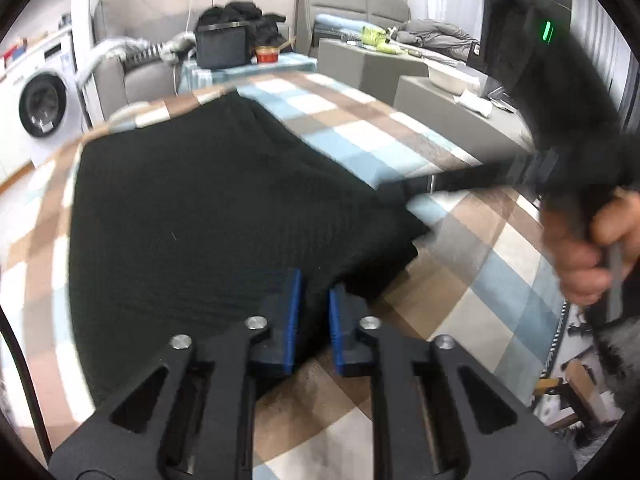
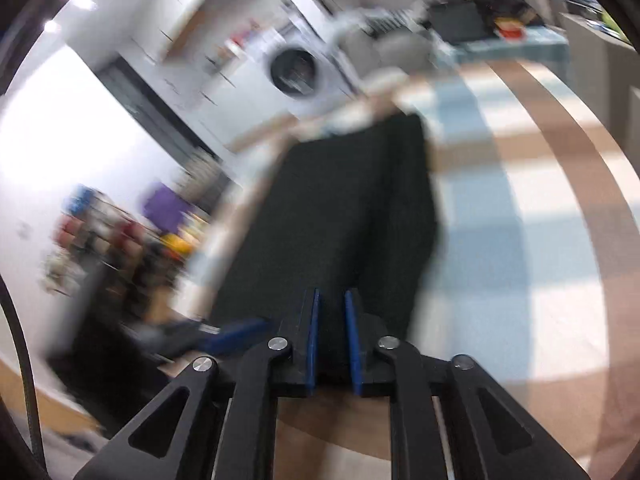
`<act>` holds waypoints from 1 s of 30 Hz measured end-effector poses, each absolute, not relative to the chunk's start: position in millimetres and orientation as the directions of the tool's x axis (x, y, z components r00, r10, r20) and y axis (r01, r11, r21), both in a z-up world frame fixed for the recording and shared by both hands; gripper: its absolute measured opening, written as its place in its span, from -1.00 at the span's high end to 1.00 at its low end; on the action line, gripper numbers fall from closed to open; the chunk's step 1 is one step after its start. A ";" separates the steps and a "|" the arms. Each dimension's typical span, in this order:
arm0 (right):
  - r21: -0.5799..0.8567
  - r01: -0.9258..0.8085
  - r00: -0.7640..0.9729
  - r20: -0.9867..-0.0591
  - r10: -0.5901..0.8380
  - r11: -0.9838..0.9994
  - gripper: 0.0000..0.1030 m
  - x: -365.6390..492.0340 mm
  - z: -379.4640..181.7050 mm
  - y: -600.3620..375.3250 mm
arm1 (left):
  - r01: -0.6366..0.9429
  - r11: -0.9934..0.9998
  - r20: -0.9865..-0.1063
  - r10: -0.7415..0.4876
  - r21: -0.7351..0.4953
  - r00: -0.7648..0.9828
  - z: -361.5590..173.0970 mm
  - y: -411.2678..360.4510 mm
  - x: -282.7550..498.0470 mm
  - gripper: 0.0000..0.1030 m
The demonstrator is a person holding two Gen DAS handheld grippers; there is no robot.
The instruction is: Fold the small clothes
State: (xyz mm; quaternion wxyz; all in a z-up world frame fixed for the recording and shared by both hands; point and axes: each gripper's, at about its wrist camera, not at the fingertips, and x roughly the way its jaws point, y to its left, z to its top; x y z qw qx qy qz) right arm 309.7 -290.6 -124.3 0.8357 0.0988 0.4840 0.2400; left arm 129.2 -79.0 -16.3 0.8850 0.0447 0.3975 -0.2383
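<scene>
A black knit garment (image 1: 224, 208) lies flat on a table under a brown, blue and white checked cloth (image 1: 460, 280). My left gripper (image 1: 315, 300) is at the garment's near edge, its blue pads (image 1: 294, 312) close together with black fabric between them. My right gripper (image 1: 408, 196), blurred and held by a hand (image 1: 580, 256), reaches in from the right to the garment's right edge. In the right wrist view the garment (image 2: 340, 208) stretches away from the right gripper (image 2: 332, 300), whose narrow gap is filled with black fabric.
Beyond the table stand a black bin (image 1: 222, 50) heaped with dark clothes, a red bowl (image 1: 267, 55), grey sofas (image 1: 360, 8) and a white washing machine (image 1: 40, 100). To the right are grey blocks (image 1: 432, 92). A stool (image 1: 580, 396) stands on the floor at lower right.
</scene>
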 end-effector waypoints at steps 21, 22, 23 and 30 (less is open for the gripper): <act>0.433 -0.322 0.461 -0.705 0.539 0.842 0.18 422.2 -116.5 -267.0 | 0.239 0.937 -0.672 -0.349 -0.254 0.654 4.5 -1.7 137.0 -0.37; 0.423 -0.302 0.456 -0.723 0.519 0.854 0.18 430.8 -121.6 -262.3 | 0.205 0.944 -0.681 -0.328 -0.258 0.654 2.9 6.3 140.8 -0.37; 0.407 -0.302 0.447 -0.739 0.505 0.862 0.18 436.2 -125.3 -257.5 | 0.175 0.947 -0.690 -0.317 -0.269 0.651 -0.1 15.2 144.6 -0.37; 0.332 -0.385 0.499 -0.710 0.497 0.861 0.18 435.8 -111.8 -251.3 | 0.096 0.950 -0.710 -0.288 -0.298 0.643 -17.2 53.1 157.8 -0.37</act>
